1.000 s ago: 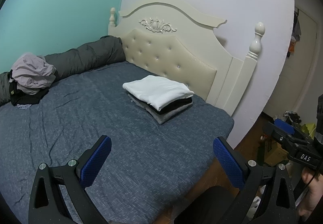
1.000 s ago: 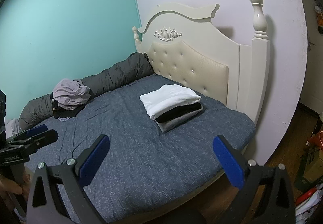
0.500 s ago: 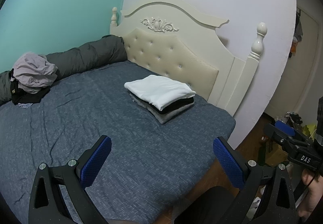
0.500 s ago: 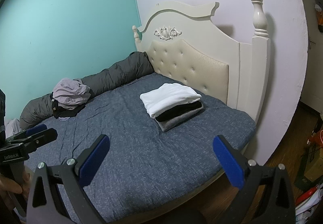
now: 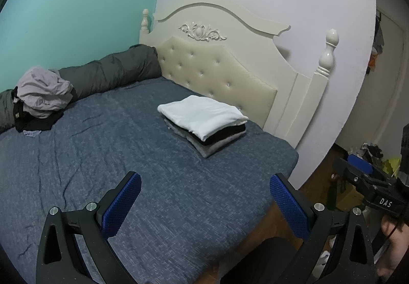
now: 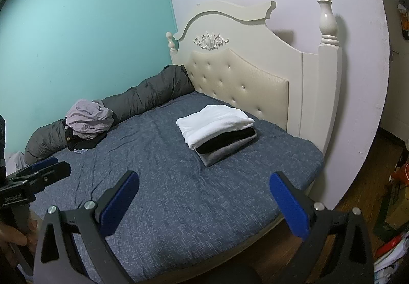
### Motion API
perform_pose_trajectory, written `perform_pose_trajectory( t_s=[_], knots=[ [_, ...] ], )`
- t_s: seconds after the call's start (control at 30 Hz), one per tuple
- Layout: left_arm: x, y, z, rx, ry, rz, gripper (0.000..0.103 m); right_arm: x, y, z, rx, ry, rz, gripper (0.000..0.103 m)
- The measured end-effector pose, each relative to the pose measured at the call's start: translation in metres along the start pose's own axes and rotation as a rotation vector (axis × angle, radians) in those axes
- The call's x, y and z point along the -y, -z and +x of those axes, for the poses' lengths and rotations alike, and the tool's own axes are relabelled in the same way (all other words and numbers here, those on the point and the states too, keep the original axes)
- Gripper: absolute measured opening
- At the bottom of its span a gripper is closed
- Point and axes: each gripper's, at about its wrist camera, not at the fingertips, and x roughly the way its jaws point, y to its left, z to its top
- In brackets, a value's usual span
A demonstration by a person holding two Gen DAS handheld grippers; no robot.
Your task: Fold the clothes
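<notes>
Left wrist: folded stack [image 5: 204, 128] lies lengthwise along headboard [image 5: 219, 74].

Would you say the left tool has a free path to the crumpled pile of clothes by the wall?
Probably yes: the left tool is open and empty, and only bare bedspread lies before the crumpled pile.

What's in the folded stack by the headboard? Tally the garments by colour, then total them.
White garment: 1
Black garment: 1
Grey garment: 1
Total in the folded stack: 3
The unfolded pile on the far side of the bed is too bunched to count.
</notes>
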Motion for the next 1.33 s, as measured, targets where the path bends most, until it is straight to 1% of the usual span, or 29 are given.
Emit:
perform_pose_trajectory(
  t_s=[0.4,0.8,1.33],
  knots=[
    [-0.0006,0.0009,-0.0002,0.008,-0.015,0.001,0.102,-0.0014,0.0018,-0.0025,0.002,0.004,0.002,0.103],
    [0.0008,0.0005,0.0033,-0.011,-0.021,0.002,0.103,-0.0008,0.0018,-0.0014,0.0,0.002,0.003,0.103],
    [0.0009,0.0008,0.0008,0.011,-0.029,0.007,0.102,-0.0003,0.0026,-0.001,0.001,0.007,0.006,0.103]
  ],
)
